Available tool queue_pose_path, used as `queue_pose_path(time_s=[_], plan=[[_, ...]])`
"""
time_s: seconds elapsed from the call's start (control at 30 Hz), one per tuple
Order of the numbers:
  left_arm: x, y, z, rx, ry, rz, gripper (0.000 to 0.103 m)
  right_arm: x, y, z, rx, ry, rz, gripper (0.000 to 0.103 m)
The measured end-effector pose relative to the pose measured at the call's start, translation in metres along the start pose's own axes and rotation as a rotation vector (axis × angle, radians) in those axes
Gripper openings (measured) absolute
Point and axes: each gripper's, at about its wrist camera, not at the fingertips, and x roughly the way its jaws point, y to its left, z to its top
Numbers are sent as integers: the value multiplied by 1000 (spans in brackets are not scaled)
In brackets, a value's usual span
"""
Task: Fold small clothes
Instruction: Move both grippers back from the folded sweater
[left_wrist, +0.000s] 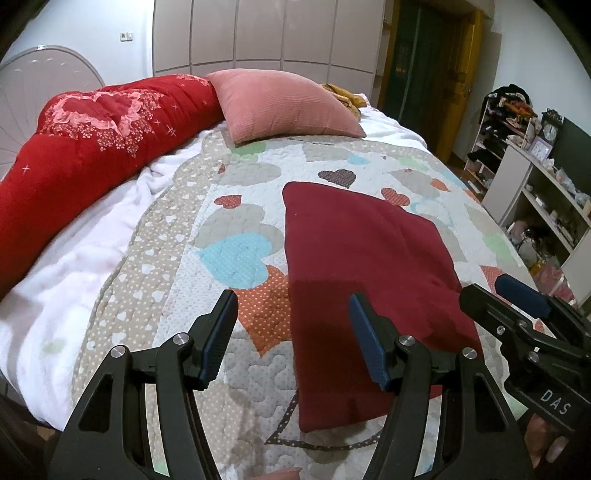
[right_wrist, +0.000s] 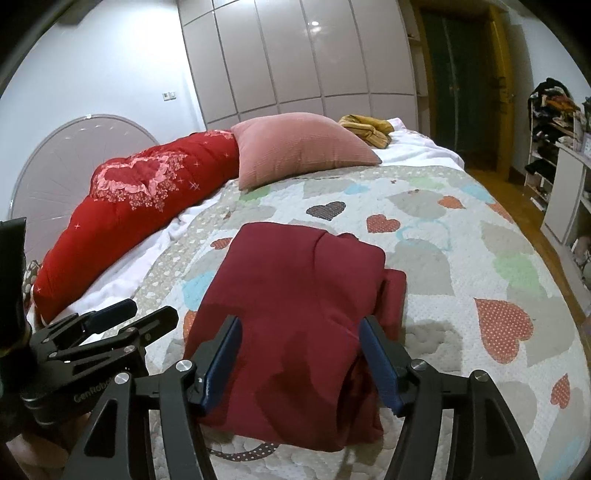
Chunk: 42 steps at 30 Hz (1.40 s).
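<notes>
A dark red garment (left_wrist: 362, 251) lies folded into a thick rectangle on the heart-patterned quilt (left_wrist: 236, 258). In the right wrist view the garment (right_wrist: 295, 273) shows stacked layers along its right edge. My left gripper (left_wrist: 292, 299) hangs open above the garment's near left edge, one finger over the quilt and one over the cloth, with nothing between them. My right gripper (right_wrist: 301, 321) is open above the near end of the garment, and its pads do not press on it. Each gripper also shows in the other view: the right gripper (left_wrist: 495, 291) and the left gripper (right_wrist: 151, 310).
A pink pillow (right_wrist: 299, 147) and a rolled red duvet (right_wrist: 122, 210) lie at the far side of the bed, with a yellow garment (right_wrist: 365, 127) behind them. White shelving (left_wrist: 532, 192) stands right of the bed. A wardrobe wall (right_wrist: 295, 55) and a door (right_wrist: 461, 92) stand beyond.
</notes>
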Motion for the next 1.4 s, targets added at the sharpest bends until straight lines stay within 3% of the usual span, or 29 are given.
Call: queue_pose_path(time_s=[1.4], plan=[[6,0,-4,1,16,6,63,11,4,-3,17,42,-1,65]])
